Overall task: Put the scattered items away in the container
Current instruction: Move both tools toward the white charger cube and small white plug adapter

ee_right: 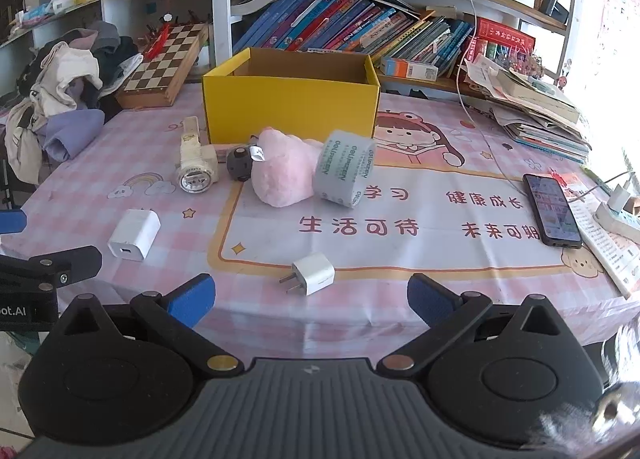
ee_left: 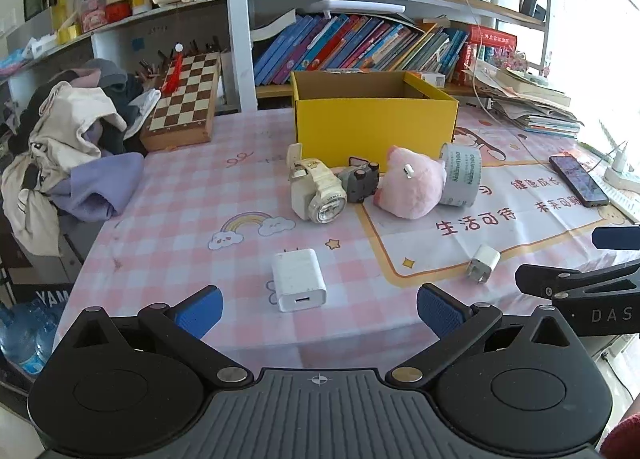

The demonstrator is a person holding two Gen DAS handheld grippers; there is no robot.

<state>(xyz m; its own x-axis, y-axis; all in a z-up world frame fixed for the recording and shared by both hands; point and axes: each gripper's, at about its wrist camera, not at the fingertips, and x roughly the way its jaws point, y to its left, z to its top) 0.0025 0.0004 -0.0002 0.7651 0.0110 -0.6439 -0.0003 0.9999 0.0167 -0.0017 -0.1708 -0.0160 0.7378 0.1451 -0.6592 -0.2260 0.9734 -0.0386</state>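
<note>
Chargers lie nearest the claws: large white charger (ee_left: 299, 280) flat on the tabletop (ee_left: 168, 219) just ahead of the left claw (ee_left: 319, 313), long axis pointing toward it; small plug adapter (ee_right: 311, 274) ahead of the right claw (ee_right: 311, 301). Both claws gape wide, empty; yellow box (ee_left: 374, 123) stands beyond, open-topped.

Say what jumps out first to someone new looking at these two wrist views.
The open yellow box at the back of the pink checked tablecloth draws the eye first. In front of it stand a cream watch, a pink plush toy and a grey tape roll in a row. Nearer, two white chargers lie ahead of the open left gripper and right gripper.
</note>
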